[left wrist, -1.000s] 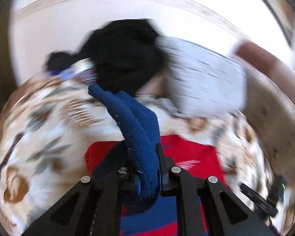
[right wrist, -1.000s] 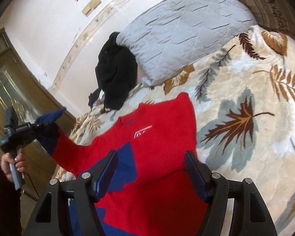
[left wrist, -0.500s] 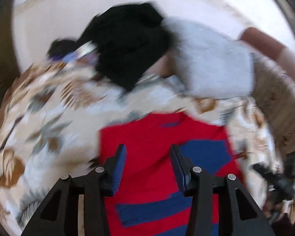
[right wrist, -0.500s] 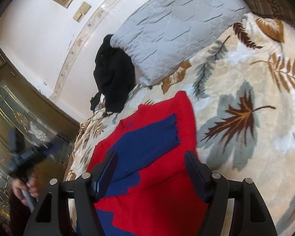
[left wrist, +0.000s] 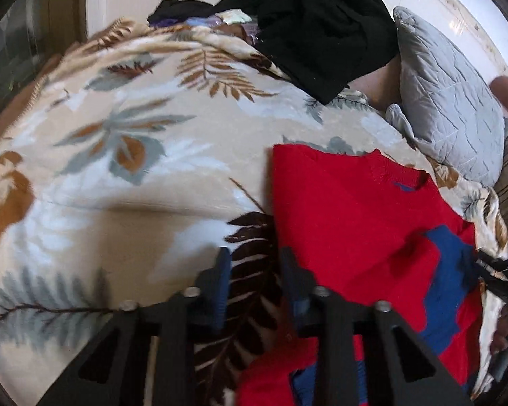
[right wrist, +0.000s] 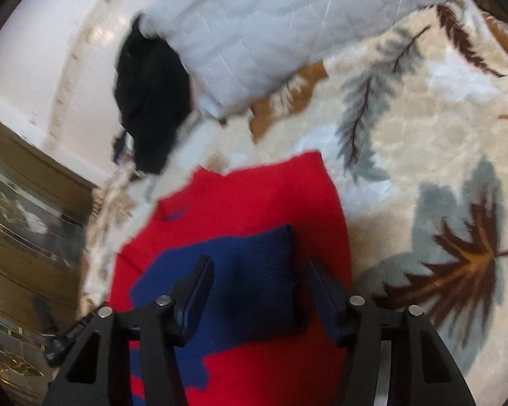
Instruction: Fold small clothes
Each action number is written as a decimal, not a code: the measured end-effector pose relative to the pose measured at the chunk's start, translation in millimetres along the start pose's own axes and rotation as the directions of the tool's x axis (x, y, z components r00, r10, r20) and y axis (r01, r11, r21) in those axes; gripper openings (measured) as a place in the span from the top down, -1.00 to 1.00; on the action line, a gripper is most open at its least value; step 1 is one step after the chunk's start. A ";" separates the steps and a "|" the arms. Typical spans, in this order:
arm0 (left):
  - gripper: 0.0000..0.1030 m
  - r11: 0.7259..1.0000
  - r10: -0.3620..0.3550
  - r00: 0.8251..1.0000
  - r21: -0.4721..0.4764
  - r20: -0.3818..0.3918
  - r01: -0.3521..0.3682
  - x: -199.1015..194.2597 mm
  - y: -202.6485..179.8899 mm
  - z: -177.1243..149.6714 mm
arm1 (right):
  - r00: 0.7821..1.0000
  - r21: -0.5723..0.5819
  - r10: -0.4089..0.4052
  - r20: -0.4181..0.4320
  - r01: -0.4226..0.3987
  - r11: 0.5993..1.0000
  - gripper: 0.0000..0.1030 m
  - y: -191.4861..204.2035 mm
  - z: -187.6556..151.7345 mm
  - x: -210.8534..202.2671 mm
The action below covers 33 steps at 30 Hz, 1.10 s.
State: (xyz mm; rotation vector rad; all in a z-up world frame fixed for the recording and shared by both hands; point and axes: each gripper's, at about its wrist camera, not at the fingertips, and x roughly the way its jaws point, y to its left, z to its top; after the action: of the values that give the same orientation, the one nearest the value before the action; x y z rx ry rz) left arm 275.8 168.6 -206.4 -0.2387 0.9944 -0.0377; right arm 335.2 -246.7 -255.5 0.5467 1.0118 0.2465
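The bed (left wrist: 135,155), w/ its leaf-print blanket, serves as the folding area, so the garment lies spread flat on it. A grey quilted pillow (left wrist: 450,101) and a heap of black clothing (left wrist: 321,27) sit up near the wall, well apart from the work, prob. pushed back for room. The red sweater (left wrist: 348,223) lies flat on the blanket, neckline toward the pillow; in the right wrist view its blue sleeve (right wrist: 254,270) is laid across the chest w/ the cuff near the far side, which reads as one sleeve fold already done. Next step is likely the other sleeve or the side/bottom fold. Left tool (left wrist: 254,280) hovers beside the sweater's left edge, over a dark leaf on the blanket; jaws moderately apart, holding nothing, maybe lining up for that edge. Right tool (right wrist: 259,291) is above the blue sleeve, jaws wide apart, empty; contact w/ cloth can't be told due to blur.
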 end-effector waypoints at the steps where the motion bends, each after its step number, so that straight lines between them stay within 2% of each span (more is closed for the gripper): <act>1: 0.69 1.000 -0.008 1.000 0.001 -0.002 0.008 1.8 -1.9 1.1 | 0.999 -0.018 -0.040 0.008 0.041 0.999 0.27 4.4 -0.2 2.8; 2: 0.77 1.000 -0.019 1.000 0.008 -0.006 0.019 4.6 -4.6 2.0 | 0.999 -0.029 -0.051 0.015 0.051 0.998 0.41 7.9 -0.5 2.3; 3: 0.88 0.999 -0.030 0.999 0.013 -0.012 0.030 7.8 -6.5 2.2 | 0.999 -0.040 -0.034 0.008 0.035 0.999 0.85 12.8 -1.2 1.4; 4: 0.90 0.999 -0.036 0.999 0.010 -0.011 0.036 9.2 -6.2 2.1 | 0.999 -0.053 -0.030 0.016 0.031 0.998 0.84 17.4 -3.3 -2.1; 8: 0.94 0.997 -0.071 0.997 0.008 0.030 0.070 4.7 -3.8 3.4 | 0.989 -0.151 -0.048 0.139 0.069 0.986 0.85 39.9 -15.6 -38.7; 11: 0.94 0.998 -0.061 0.997 0.010 0.041 0.061 2.2 0.3 3.5 | 0.979 -0.093 -0.074 0.190 0.093 0.991 0.86 28.3 -26.0 -60.4; 13: 0.94 1.000 -0.021 1.000 0.013 0.023 0.021 6.6 1.8 2.2 | 0.978 -0.049 -0.126 0.167 0.136 0.989 0.86 13.0 -25.7 -54.4; 15: 0.95 1.000 0.015 1.000 0.012 -0.001 -0.015 12.6 3.4 -0.8 | 0.982 0.002 -0.173 0.074 0.173 0.985 0.86 -6.7 -24.6 -31.7; 16: 0.96 1.000 0.025 1.000 0.010 -0.011 -0.025 14.2 4.4 -3.0 | 0.985 0.017 -0.164 0.052 0.163 0.986 0.86 -12.1 -25.5 -26.7; 20: 0.96 1.000 0.014 1.000 0.021 0.002 -0.014 -2.9 4.8 -10.0 | 0.991 0.076 -0.080 0.103 0.072 0.994 0.75 -13.3 -25.1 -52.1; 23: 0.96 0.998 -0.007 1.000 0.070 0.006 0.006 -29.6 1.4 -22.2 | 0.992 0.071 -0.068 0.108 0.060 0.996 0.13 -12.8 -33.4 -79.3; 24: 0.94 0.996 -0.013 1.000 0.084 0.000 0.013 -38.1 0.7 -28.2 | 0.992 0.061 -0.057 0.110 0.050 0.997 -0.43 -12.1 -40.0 -89.4; 25: 0.88 0.995 -0.022 1.000 0.097 -0.009 0.023 -46.9 0.4 -35.7 | 0.992 0.053 -0.047 0.118 0.041 0.998 -0.60 -12.6 -47.6 -99.8; 26: 0.82 0.994 -0.032 0.999 0.107 -0.018 0.033 -55.1 0.1 -43.7 | 0.992 0.040 -0.036 0.121 0.031 0.999 -0.60 -13.7 -57.3 -110.4; 27: 0.56 0.993 -0.036 0.999 0.115 -0.027 0.038 -61.3 -0.1 -50.8 | 0.994 0.019 -0.021 0.103 0.019 1.000 -0.59 -13.7 -68.0 -119.3; 28: 0.18 0.991 -0.038 0.999 0.124 -0.038 0.042 -70.0 -0.1 -61.9 | 0.997 0.005 -0.009 0.079 0.008 1.000 -0.59 -13.3 -76.8 -123.1; 30: -0.14 0.989 -0.036 0.998 0.140 -0.048 0.042 -88.6 0.7 -88.8 | 0.999 -0.021 0.022 0.025 -0.021 1.000 -0.59 -11.2 -99.9 -134.5; 33: -0.14 0.986 -0.055 0.995 0.153 -0.089 0.068 -105.2 1.2 -122.6 | 0.999 -0.045 0.039 -0.013 -0.040 0.998 -0.59 -11.3 -132.6 -150.2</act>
State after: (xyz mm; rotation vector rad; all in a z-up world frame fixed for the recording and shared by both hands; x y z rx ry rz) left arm 116.0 162.2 -183.7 -0.1249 1.0624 -0.1826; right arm 143.7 -280.1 -205.9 0.5247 1.0055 0.3075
